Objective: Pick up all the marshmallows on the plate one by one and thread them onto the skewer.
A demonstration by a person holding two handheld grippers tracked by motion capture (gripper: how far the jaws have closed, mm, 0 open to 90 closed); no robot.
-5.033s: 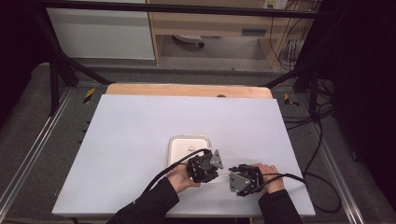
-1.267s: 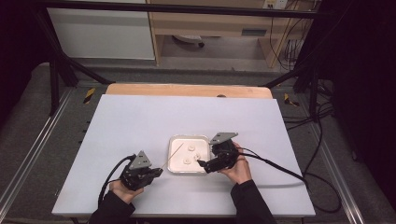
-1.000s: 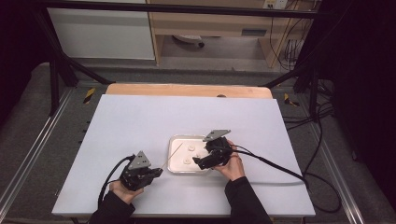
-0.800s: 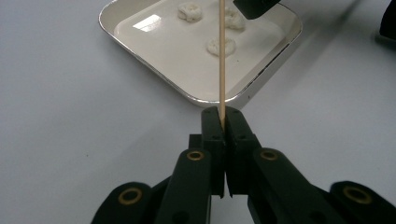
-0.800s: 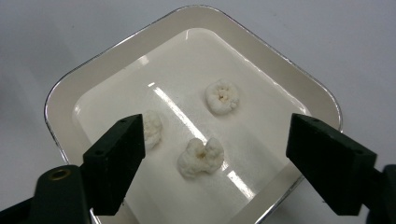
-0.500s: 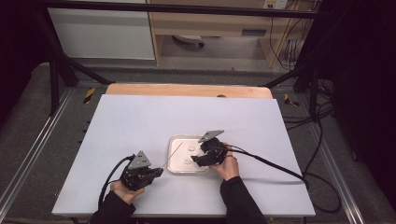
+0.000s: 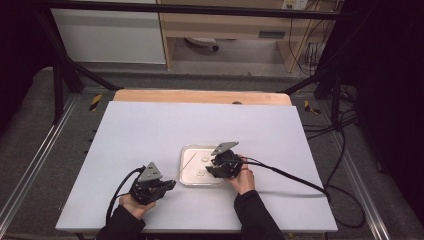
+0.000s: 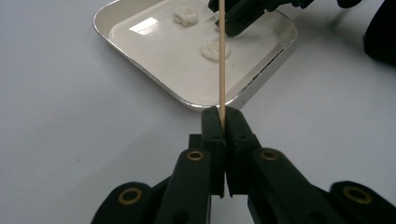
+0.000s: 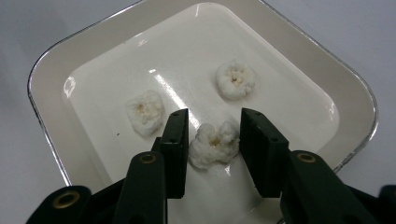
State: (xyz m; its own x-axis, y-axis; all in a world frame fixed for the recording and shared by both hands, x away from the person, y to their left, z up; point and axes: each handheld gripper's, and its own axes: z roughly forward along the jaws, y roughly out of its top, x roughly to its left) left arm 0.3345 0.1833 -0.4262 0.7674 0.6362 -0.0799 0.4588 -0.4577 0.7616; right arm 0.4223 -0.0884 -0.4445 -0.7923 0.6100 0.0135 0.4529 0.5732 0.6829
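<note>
High view first, from the left: the left hand-held gripper [image 7: 167, 186] rests low on the white worktop [image 7: 150, 125], just to the left of the tray [image 7: 186, 150], its jaws pressed together on one end of a thin wooden skewer [image 7: 188, 162]. The skewer's long axis runs from those jaws up and to the right, so its free end points over the tray's near-left rim and into the tray. In the left gripper view the same skewer [image 8: 222, 56] stands straight ahead out of the clamped jaws, crossing the tray's rim [image 8: 196, 100] and reaching past one of the white puffed pieces [image 8: 215, 50] towards the other hand-held gripper at the far side.

Further right in the high view, the right hand-held gripper [image 7: 212, 171] leans into the tray from its right side, with the person's hand [image 7: 243, 178] behind it and a cable trailing off to the right across the worktop. In the right gripper view its jaws have just been closing and now stand a little apart on either side of a white puffed piece [image 9: 214, 142] lying on the tray floor; the left jaw looks to touch the piece, while a narrow gap shows at the right jaw. Two more such pieces lie beyond, one to the left [image 9: 145, 111] and one farther back to the right [image 9: 236, 78], all three apart from each other.
</note>
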